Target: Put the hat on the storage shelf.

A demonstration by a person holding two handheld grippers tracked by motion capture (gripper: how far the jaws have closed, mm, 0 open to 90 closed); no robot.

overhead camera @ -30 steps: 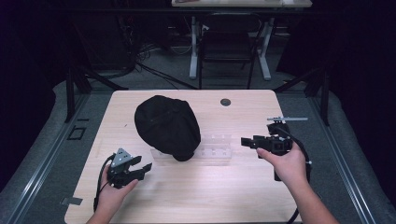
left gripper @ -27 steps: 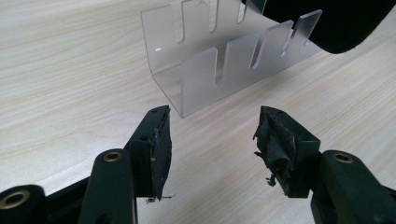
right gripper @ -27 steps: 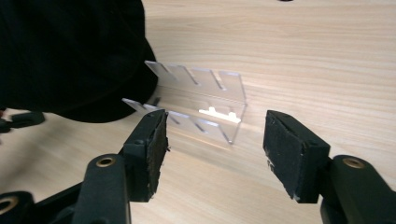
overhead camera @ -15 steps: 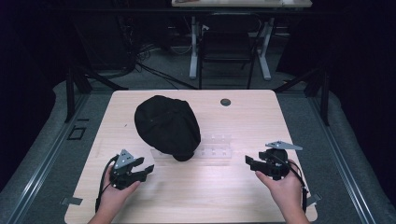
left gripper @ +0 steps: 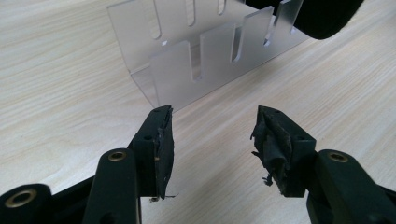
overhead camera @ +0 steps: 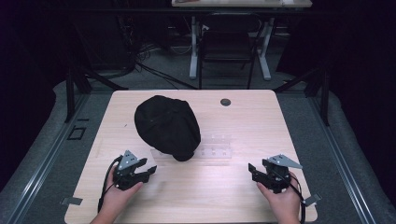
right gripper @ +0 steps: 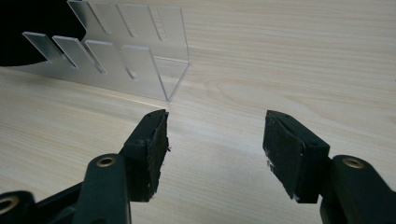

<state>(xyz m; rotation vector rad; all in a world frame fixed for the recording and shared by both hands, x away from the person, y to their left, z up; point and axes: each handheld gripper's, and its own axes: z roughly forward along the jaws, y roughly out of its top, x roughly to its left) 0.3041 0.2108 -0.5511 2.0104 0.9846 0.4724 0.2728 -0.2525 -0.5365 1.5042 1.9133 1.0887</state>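
Observation:
A black cap [overhead camera: 167,125] lies on the wooden table [overhead camera: 233,196], draped over the left end of a clear slotted acrylic rack [overhead camera: 215,145]. The rack [left gripper: 201,51] stands just ahead of my left gripper [left gripper: 212,135], whose jaws are apart with nothing between them. In the high view that left gripper [overhead camera: 148,169] rests near the table's front left, held by a hand. My right gripper [overhead camera: 252,170] sits at the front right, open and empty; its own view has the rack [right gripper: 126,51] ahead to the left of the right gripper [right gripper: 215,140], with the cap's black edge [right gripper: 28,32] behind it.
A small dark round grommet [overhead camera: 225,101] is set in the table near its far edge. Behind the table stand a chair [overhead camera: 226,46] and white desk legs [overhead camera: 193,46] on a grey floor with cables.
My right gripper has come back from beside the rack toward the table's front right edge and lower. The left gripper has barely shifted.

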